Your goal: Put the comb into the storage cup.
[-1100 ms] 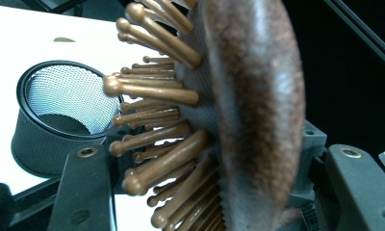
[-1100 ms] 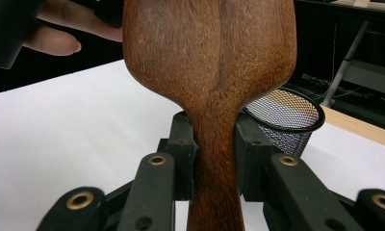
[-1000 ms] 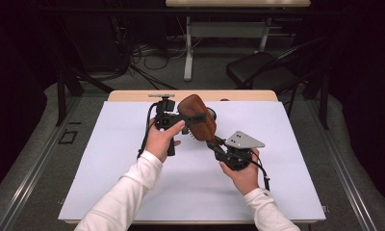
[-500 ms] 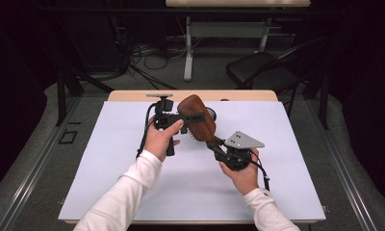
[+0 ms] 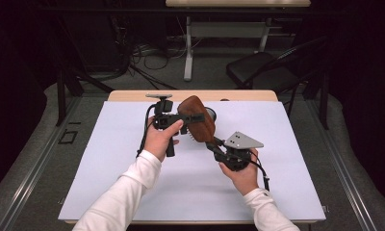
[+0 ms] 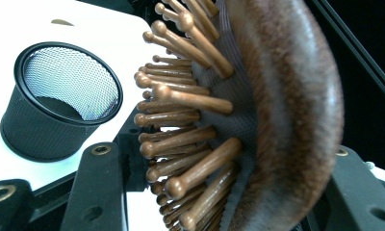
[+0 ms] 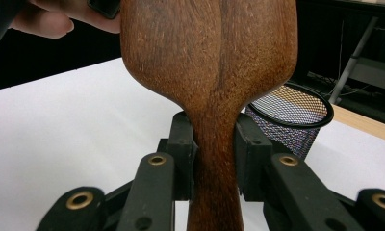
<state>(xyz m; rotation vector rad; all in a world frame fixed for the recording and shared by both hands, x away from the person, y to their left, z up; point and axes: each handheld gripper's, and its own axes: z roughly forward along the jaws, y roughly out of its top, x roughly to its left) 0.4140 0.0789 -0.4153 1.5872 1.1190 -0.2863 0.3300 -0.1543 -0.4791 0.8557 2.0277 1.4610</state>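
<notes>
Right gripper view: right claw [image 7: 214,159] is clamping the hairbrush [image 7: 210,72] handle, steadying it while left claw [image 5: 193,117] has just been closing onto its head.

The right gripper [image 7: 214,156] had its two black jaws clamped on the narrow neck of a wooden hairbrush [image 7: 210,62], whose smooth brown back faced the camera. Behind it to the right stood a black mesh cup [image 7: 291,122] on the white table [image 7: 60,134]. A hand [image 7: 60,19] showed at the upper left.
</notes>
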